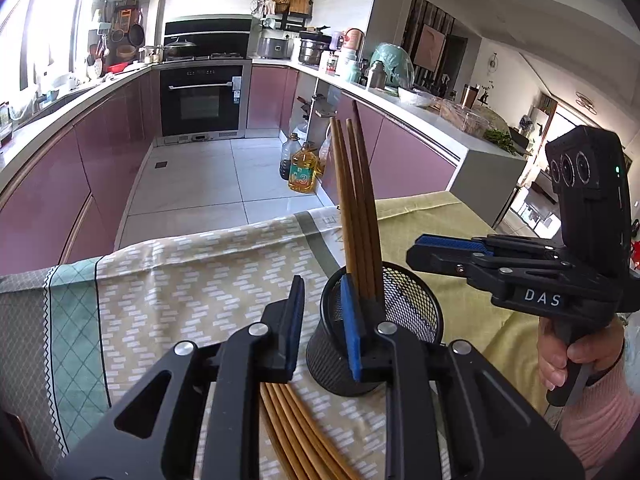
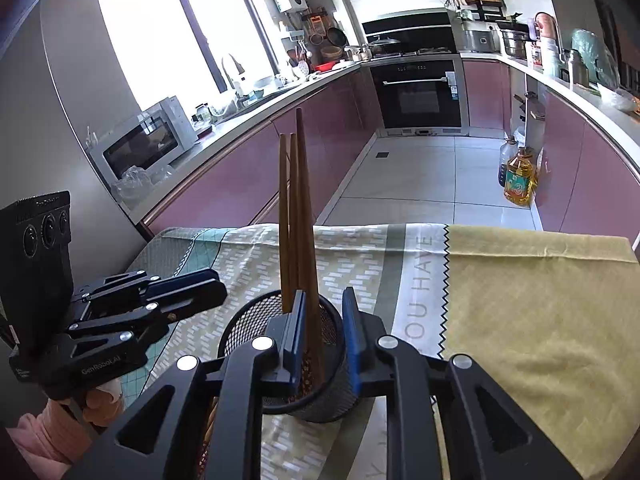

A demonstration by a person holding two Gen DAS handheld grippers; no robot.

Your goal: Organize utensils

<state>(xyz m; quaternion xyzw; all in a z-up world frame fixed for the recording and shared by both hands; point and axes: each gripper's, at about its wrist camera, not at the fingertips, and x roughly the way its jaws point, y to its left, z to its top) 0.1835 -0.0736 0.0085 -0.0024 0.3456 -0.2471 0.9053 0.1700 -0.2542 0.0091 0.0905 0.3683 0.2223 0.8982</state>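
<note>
Bright window (image 2: 180,40) daylight, blown-out glare, fisheye-warped dark corners.

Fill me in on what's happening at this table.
A person holding a gripper in each hand is sorting wooden chopsticks into a black mesh cup on a cloth-covered table. Several chopsticks already stand upright in the cup, and more loose chopsticks lie on the cloth beside it. The left gripper and the right gripper both sit low by the cup, fingers slightly apart, gripping nothing.
</note>
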